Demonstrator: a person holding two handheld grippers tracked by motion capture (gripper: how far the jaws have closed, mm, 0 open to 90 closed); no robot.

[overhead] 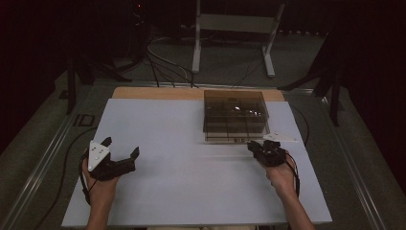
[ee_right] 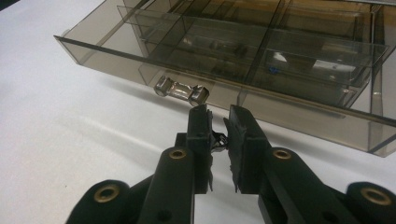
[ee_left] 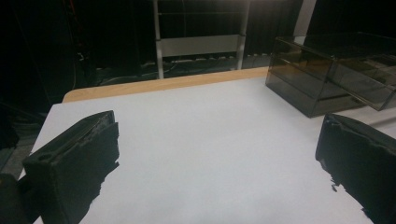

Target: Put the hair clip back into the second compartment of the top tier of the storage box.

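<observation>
Nearest the person, the left tool [overhead: 120, 147] rests low over the white sheet-covered desk [overhead: 191, 182], well to the left of the smoky transparent plastic drawer box [overhead: 234, 117]. Its two black jaws stand wide apart with nothing but bare white surface between them, so it is released; a grey three-cornered plate sits on top of it.

The right tool [ee_right: 218, 122] sits just in front of the drawer box, at the box's near right corner. Its jaws are drawn nearly together, and in the right gripper view a small dark metallic object [ee_right: 218, 139] sits pinched in the narrow gap between the pads; what that object is cannot be told. The tool is clenched on it.

Just beyond the right tool's tips, the box's lower drawer [ee_right: 224, 88] stands pulled partly out toward the person, its small shiny clear handle [ee_right: 181, 89] close to the tips but apart from them. The drawer is split into compartments by clear dividers, with small items inside too blurred to name.

Behind the box, a bare strip of the wooden desk edge [overhead: 158, 92] shows.
</observation>
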